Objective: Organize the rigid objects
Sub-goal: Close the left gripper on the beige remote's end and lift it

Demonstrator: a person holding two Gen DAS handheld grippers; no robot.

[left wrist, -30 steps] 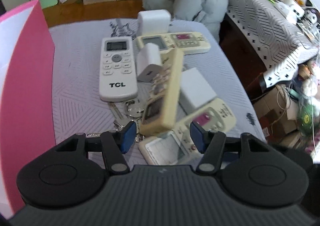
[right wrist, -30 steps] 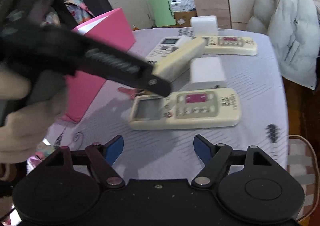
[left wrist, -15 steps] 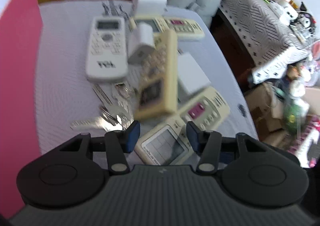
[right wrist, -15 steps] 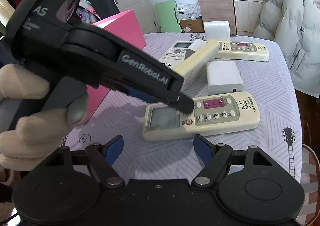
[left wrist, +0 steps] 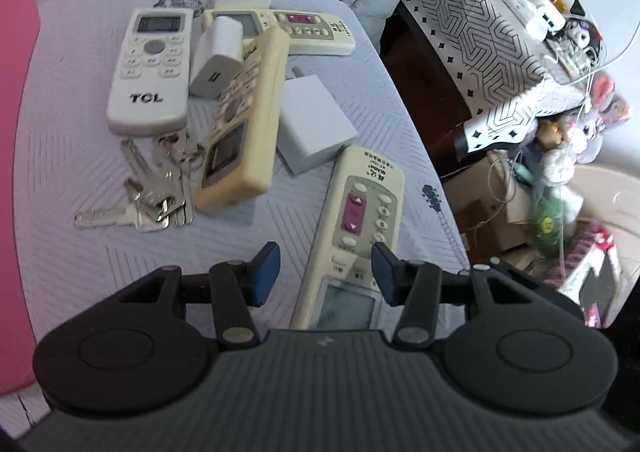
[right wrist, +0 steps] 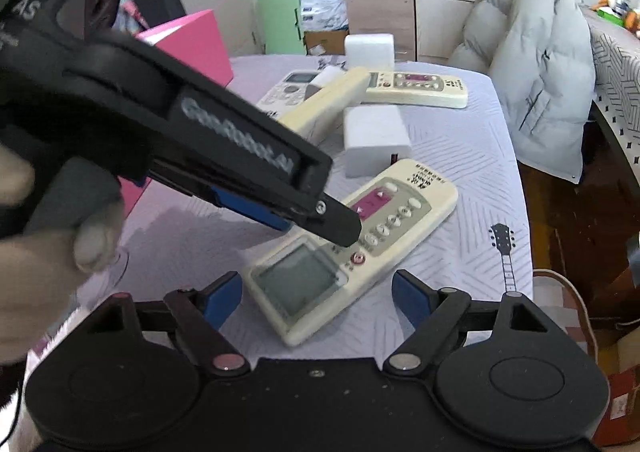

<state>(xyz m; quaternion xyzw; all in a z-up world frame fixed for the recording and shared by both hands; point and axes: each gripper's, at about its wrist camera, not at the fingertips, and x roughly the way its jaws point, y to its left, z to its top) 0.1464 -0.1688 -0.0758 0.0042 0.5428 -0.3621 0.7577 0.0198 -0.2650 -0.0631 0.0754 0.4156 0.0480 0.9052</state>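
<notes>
Because the left hand-held gripper (left wrist: 325, 272) hangs over the near remote (left wrist: 356, 236) with its pads apart and the remote lying skewed under them, a clamp from here would likely catch it across a corner rather than across its flat sides, and the casing could twist out or skid on the cloth of the worktop (left wrist: 80, 124). In the left view one blue pad sits over the remote's edge by the buttons while the other is off to the side above bare cloth, so nothing is pinched; whether a pad touches the casing I cannot tell. The right hand-held gripper (right wrist: 318, 294) adds a second hazard: its jaws are opening wide around the screen end of the same remote (right wrist: 352, 248), and the two tools are close enough there to knock together or to push the remote opposite ways. A shove could also drive it into the white charger block (right wrist: 376, 138) just behind it, or toward the table edge on the guitar-print side.

The yellowed remote (left wrist: 244, 124) leans on the small plug (left wrist: 218, 60) and overlaps the keys (left wrist: 152, 188), a pile that a nudge might topple.

The left tool slants steeply down from the upper left in the right view, held in a gloved hand (right wrist: 48, 244). The right one points down at a gentler slant, holding nothing.
</notes>
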